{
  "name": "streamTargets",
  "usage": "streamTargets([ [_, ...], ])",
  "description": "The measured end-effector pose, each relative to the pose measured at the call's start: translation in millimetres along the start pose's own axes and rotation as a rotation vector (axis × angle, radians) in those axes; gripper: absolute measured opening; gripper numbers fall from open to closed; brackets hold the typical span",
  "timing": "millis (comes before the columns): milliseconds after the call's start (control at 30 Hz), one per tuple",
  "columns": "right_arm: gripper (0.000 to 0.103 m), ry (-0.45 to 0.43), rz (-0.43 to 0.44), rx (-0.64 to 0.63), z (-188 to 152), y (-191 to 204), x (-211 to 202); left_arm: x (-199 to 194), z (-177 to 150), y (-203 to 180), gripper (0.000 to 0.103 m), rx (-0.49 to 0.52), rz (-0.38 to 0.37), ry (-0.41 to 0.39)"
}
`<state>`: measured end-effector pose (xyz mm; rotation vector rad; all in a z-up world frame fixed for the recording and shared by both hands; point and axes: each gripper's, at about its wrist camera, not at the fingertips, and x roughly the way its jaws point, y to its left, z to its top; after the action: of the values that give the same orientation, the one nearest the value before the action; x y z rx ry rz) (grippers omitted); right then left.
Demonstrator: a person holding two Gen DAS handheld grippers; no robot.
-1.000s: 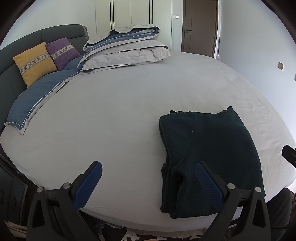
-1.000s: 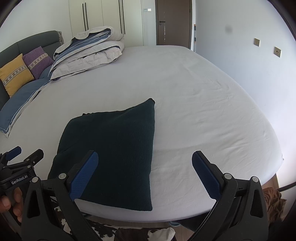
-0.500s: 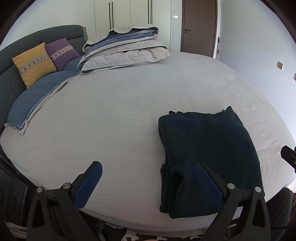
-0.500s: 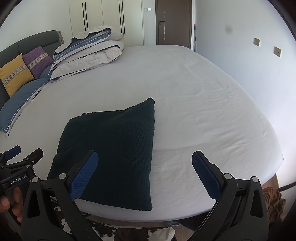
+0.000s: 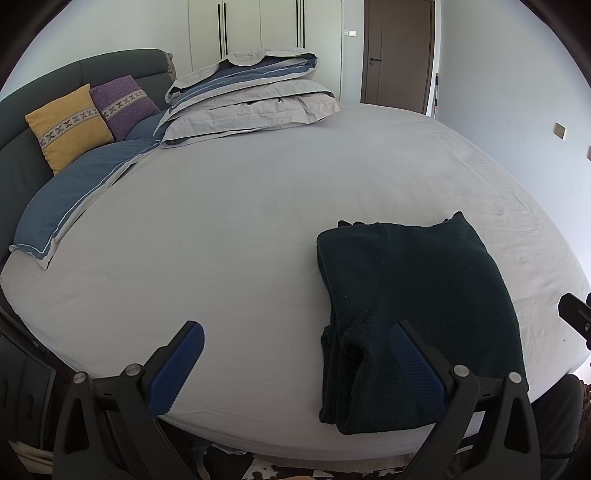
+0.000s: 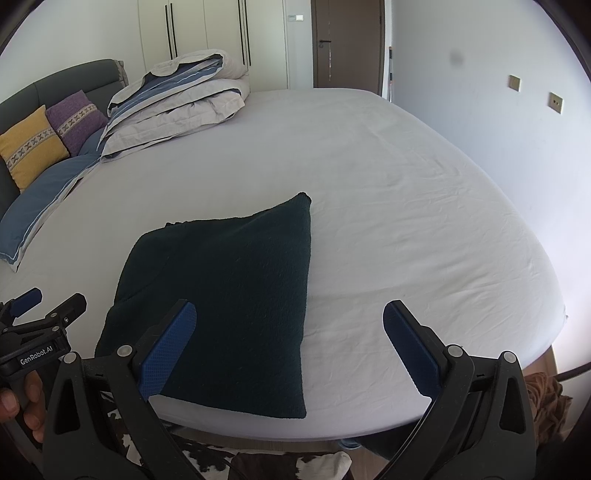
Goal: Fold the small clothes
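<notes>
**Folded garment at the near edge of the bed**

I saw a bed under a pale grey sheet, with a folded duvet, a yellow cushion and a purple cushion against the dark headboard. A brown door and white wardrobe stood behind. The dark green garment lay folded at the near edge. My left gripper and right gripper were both spread wide and empty. A label read "GenRobot.AI".
</notes>
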<state>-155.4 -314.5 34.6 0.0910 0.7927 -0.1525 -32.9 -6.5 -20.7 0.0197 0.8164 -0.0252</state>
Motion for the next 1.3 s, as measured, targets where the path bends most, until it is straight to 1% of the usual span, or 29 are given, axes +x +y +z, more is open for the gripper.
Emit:
streamTargets([
  [967,0.103,0.004,0.005,-0.005,-3.3,-0.8,4.7,-0.2,-0.9,1.8,0.103,0.000,-0.005,0.008],
  [1300,0.103,0.014,0.015,-0.011,-4.6,-3.0,10.0,3.4,-1.6,2.6,0.103,0.002,-0.022,0.019],
])
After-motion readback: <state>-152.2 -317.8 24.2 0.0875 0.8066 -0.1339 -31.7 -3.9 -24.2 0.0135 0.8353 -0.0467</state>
